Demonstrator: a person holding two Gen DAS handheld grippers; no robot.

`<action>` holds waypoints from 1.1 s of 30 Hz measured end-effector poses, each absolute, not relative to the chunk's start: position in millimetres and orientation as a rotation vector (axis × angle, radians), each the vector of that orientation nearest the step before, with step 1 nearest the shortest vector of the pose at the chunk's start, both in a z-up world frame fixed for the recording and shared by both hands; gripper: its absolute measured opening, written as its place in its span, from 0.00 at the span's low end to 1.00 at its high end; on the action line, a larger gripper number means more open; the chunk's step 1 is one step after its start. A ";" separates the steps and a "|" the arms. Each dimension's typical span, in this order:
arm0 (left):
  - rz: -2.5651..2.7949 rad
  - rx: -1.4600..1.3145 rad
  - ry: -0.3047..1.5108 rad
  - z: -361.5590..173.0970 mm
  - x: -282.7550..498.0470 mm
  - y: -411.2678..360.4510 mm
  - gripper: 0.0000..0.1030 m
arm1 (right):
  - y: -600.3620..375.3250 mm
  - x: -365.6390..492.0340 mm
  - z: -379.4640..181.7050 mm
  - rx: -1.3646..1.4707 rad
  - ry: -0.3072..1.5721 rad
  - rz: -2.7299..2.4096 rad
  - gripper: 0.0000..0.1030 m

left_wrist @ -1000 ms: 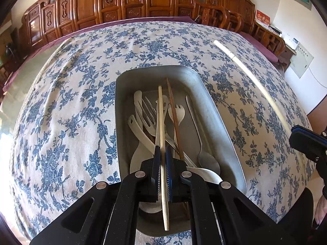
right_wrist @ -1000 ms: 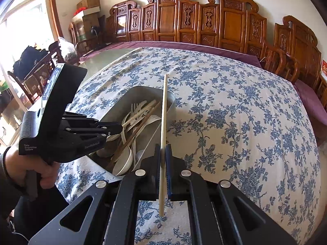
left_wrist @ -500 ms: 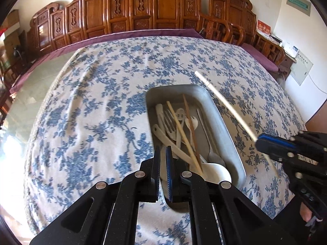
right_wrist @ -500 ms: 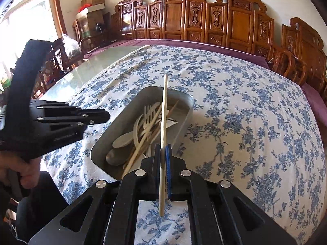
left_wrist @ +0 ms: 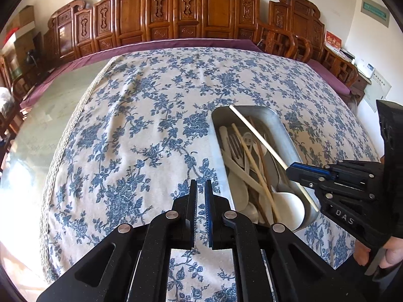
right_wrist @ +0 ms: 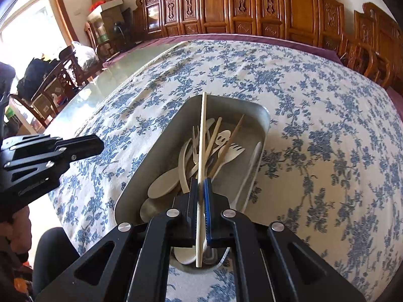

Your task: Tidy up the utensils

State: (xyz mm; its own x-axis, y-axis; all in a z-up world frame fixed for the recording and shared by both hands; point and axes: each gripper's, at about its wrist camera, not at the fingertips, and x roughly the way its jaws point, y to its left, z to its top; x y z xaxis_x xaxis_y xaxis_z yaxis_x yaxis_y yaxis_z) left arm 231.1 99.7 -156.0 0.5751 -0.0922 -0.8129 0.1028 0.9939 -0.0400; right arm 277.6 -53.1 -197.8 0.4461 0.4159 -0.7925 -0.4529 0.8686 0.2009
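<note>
- A pale chopstick (right_wrist: 200, 176) is pinched between the right gripper (right_wrist: 200, 188) fingers, so that side is clamped on it. Its long axis runs straight ahead along the fingers, with a short tail poking out behind them.
- The held stick hangs over the metal tray (right_wrist: 254, 105), its far tip reaching about to the tray's far rim, so it's lined up lengthwise with the tray, more or less. Probably just a lower-and-let-go from here, if the tray is where it's meant to end up.
- The left gripper (left_wrist: 199, 201) is holding nothing; its fingers are nearly together with only a thin gap, and it's parked over bare cloth just left of the tray. So the right hand is clearly the nearer one for this move.
- Inside the tray a jumble can be seen: pale forks (right_wrist: 230, 151), spoons (right_wrist: 161, 188), another light chopstick (left_wrist: 254, 166) and a darker stick (right_wrist: 228, 148), all roughly lengthwise but crossing each other. The new stick could end up riding on top of the pile.
- The worktop (left_wrist: 141, 115) is covered with a blue floral cloth, with a bare glossy strip along the left.
- Carved wooden chairs (left_wrist: 176, 12) are lined along the back wall.
</note>
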 end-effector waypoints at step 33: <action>-0.118 0.009 0.932 -144.9 217.9 83.3 0.06 | -67.5 251.0 -178.1 -0.031 0.862 0.502 0.08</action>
State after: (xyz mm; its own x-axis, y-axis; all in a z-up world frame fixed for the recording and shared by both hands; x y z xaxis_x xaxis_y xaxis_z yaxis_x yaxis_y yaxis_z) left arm 217.9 83.3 -144.9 0.5905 -0.0977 -0.8011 0.1059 0.9934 -0.0431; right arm 251.0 -67.5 -178.1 0.5422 0.4104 -0.7332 -0.4347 0.8837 0.1731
